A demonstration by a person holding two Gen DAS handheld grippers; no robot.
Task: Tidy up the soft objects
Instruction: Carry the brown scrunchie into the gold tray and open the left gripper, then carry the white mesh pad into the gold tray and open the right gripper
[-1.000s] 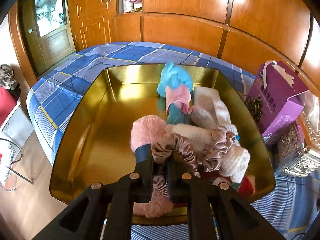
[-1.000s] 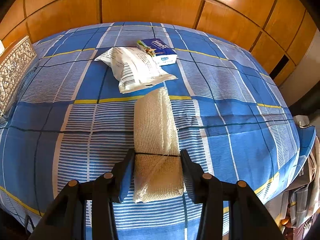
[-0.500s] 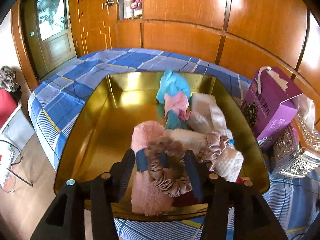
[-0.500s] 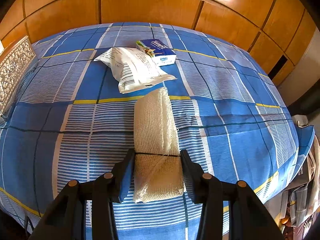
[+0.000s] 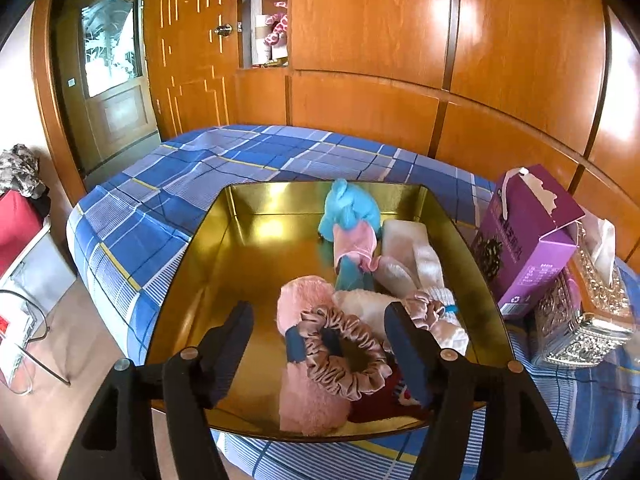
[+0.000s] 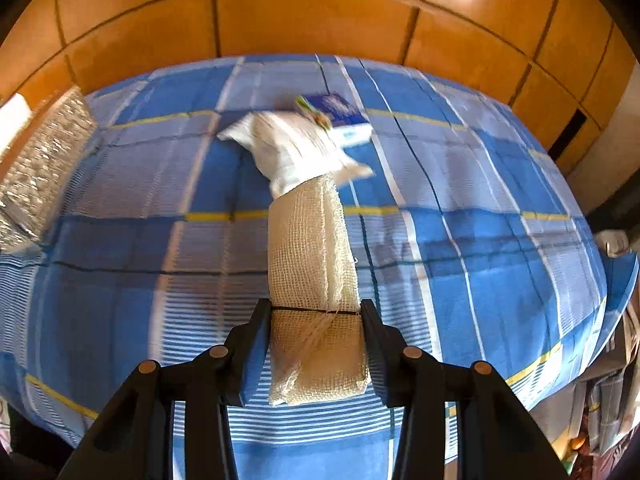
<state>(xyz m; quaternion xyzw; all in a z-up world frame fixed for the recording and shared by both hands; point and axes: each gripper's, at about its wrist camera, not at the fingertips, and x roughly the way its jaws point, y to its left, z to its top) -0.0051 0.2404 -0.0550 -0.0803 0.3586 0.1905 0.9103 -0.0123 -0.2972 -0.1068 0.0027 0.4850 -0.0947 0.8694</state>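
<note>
Satin scrunchie (image 5: 344,354) now lies freed in my gold tray (image 5: 224,264) at 5 o'clock on the soft pile, my left gripper (image 5: 320,344) jaws opening clear of it, while my right gripper (image 6: 316,340) jaws pinch the gauze roll (image 6: 316,272), next for the tray

Gold tray (image 5: 224,256): polished metal, mirror-glossy. Inside tray: satin scrunchie (image 5: 344,356), shiny, ruffled; pink plush (image 5: 308,400), fuzzy, matt. Right of tray: purple carton (image 5: 524,248), smooth printed card. Wall panels (image 5: 400,28): varnished wood, glossy. Bedsheet (image 6: 480,240): plaid woven cloth, matt. Gauze roll (image 6: 316,280): coarse open-weave mesh.
</note>
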